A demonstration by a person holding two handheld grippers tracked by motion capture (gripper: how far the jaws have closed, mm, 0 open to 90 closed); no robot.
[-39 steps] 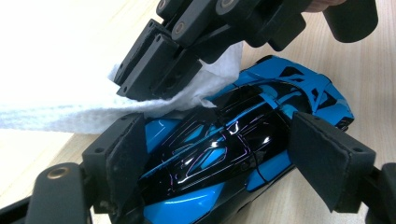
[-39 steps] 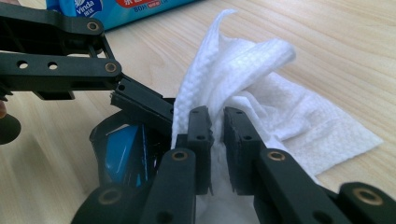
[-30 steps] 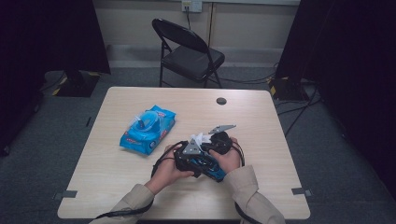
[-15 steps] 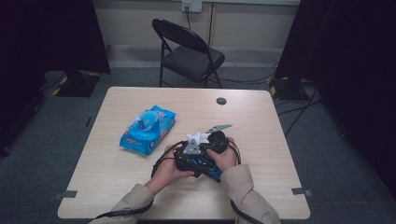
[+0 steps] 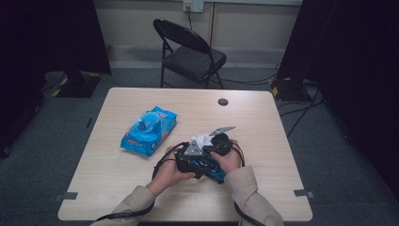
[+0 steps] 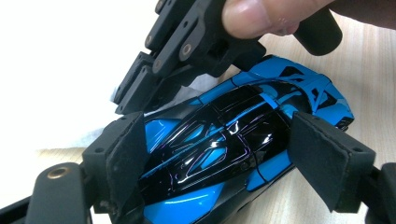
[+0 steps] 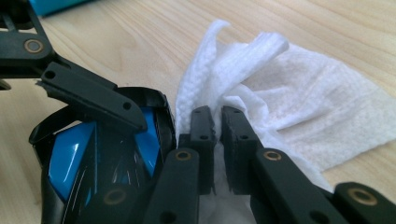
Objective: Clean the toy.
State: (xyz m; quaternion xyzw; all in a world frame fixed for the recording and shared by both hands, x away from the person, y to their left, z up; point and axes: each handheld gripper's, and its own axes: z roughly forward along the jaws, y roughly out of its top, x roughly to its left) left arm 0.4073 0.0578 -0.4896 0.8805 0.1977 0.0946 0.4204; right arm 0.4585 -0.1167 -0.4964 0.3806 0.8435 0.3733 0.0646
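Pale wooden table: the left gripper clamps a blue toy car near the front edge. Beside it, the right gripper pinches a white wipe against the car. Hard rubbing could twist the glossy car from the pads.

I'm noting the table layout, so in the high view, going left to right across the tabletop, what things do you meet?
Blue wet-wipes pack → left hand → blue and black toy car → right hand. The small dark round disc lies farther back, roughly above the hands, so it is left out of the order.
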